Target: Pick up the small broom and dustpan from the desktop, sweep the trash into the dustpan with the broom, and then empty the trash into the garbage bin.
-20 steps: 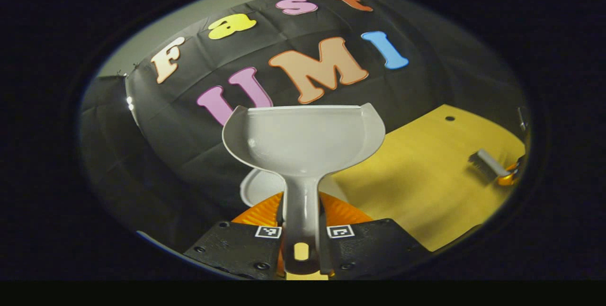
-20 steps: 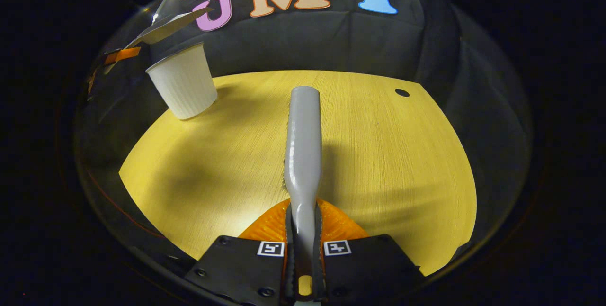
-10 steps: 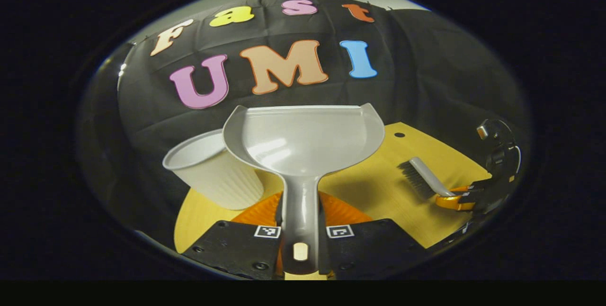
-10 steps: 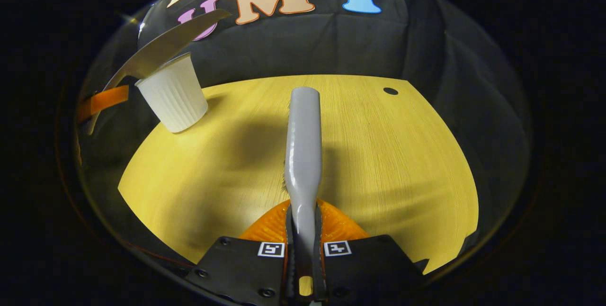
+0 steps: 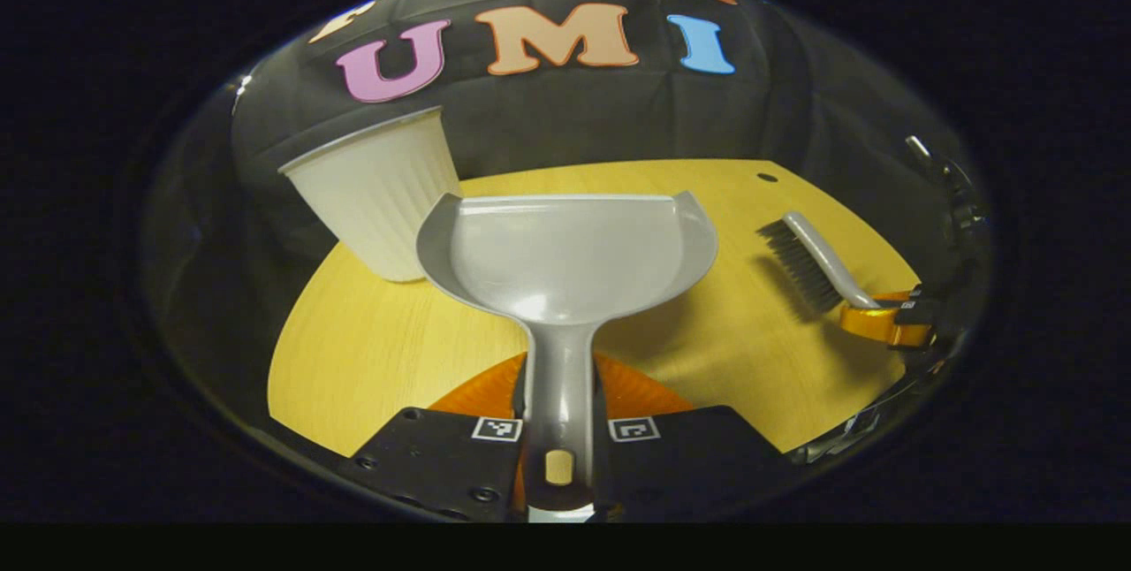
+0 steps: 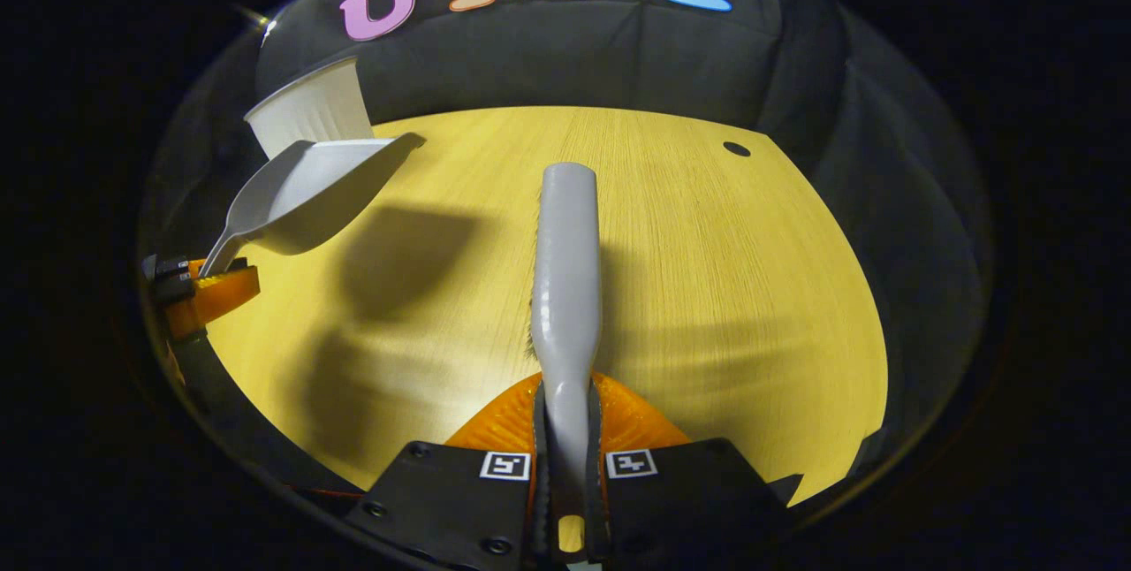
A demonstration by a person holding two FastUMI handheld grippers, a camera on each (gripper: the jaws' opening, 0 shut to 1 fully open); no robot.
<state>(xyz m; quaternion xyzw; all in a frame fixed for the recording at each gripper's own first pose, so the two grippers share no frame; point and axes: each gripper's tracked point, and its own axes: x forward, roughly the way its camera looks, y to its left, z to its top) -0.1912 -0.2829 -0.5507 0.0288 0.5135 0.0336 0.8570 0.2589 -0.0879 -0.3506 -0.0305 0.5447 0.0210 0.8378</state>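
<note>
Left gripper view: dustpan [image 5: 565, 257] clamped, bin [image 5: 375, 186] behind.

Grey dustpan [image 5: 565, 257]; ribbed wht bin [image 5: 380, 191]

- No readable text, brand, number or label appears on the dustpan [image 5: 565, 257], the broom [image 6: 565, 266], the white cup [image 5: 375, 191] or the worktop [image 6: 707, 288].
- Left gripper [image 5: 559, 430]: two small square black-and-white fiducial markers sit on its black finger mounts; these are coded patterns, not legible characters.
- Right gripper [image 6: 565, 465]: two markers of the same kind, likewise not legible as text.
</note>
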